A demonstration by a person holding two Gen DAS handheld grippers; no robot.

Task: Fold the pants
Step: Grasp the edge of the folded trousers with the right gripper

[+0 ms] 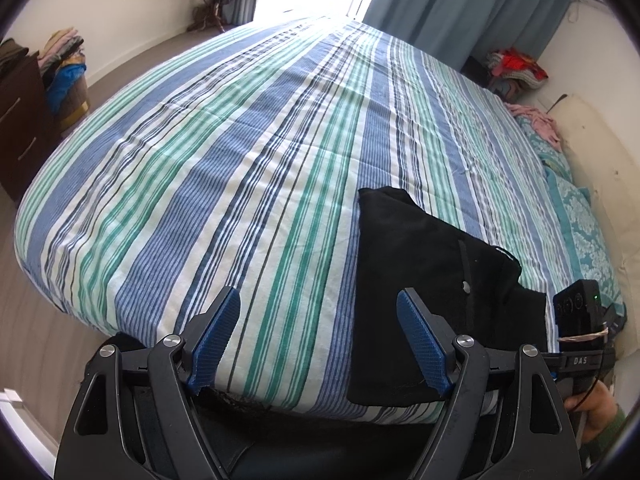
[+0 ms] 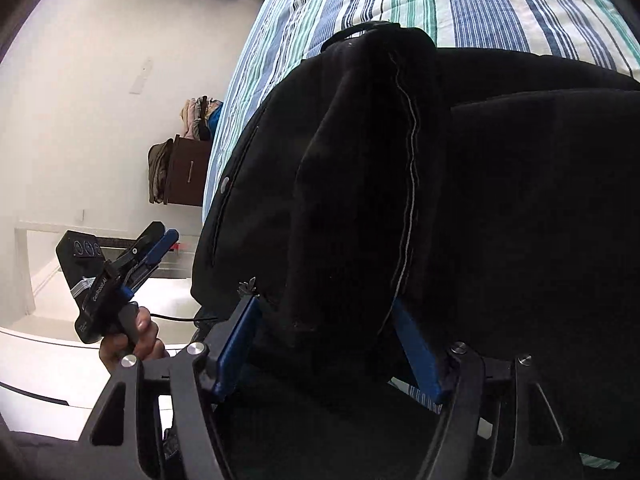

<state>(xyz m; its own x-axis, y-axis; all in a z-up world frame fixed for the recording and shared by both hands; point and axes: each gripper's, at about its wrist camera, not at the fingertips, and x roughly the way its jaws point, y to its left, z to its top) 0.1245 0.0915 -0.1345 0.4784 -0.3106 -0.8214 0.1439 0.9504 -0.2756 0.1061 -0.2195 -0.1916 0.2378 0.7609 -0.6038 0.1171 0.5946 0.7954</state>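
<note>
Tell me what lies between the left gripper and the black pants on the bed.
Nothing visible does. The left gripper hangs with its fingers apart over bare striped bedsheet, and the black pants lie just beside its right finger, at the near edge of the bed.
</note>
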